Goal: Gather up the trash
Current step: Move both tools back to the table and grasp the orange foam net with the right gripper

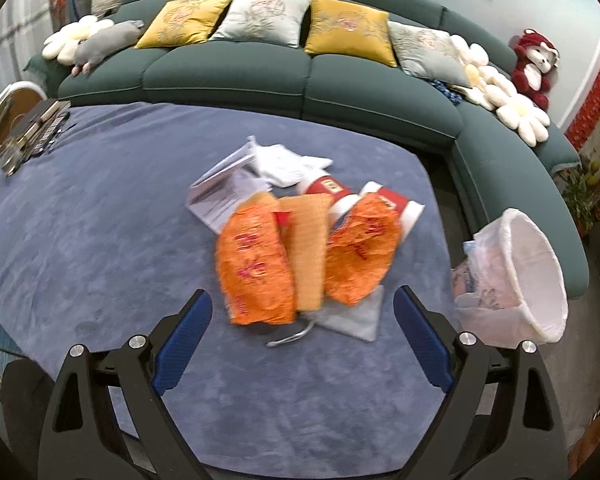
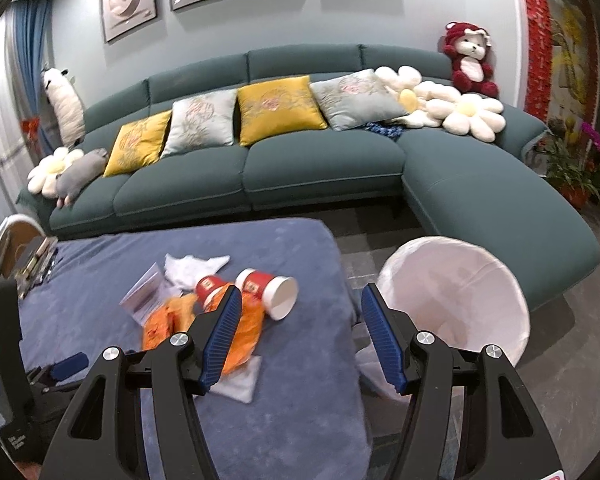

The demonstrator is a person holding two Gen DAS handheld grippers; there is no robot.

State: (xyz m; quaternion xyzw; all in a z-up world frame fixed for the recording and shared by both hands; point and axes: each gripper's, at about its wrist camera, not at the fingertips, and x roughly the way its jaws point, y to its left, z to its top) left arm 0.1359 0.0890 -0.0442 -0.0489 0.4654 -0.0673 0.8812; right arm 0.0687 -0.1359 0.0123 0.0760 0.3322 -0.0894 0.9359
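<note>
Wrappers [image 1: 256, 264]: light, crinkly, slippery; pinch a fold
Cups [image 2: 272, 292]: crushable; take rim
Left gripper [image 1: 302, 312]: apart, empty
Right gripper [image 2: 300, 312]: apart, empty

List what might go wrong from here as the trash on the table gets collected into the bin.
1. The red paper cups lie on their sides near the table's far edge; a nudge may roll them off.
2. The orange wrappers, a waffle-patterned sheet and papers overlap, so one grab may drag neighbours along.
3. The white-lined bin stands off the table beside its corner; anything released too early could land on the floor.
</note>
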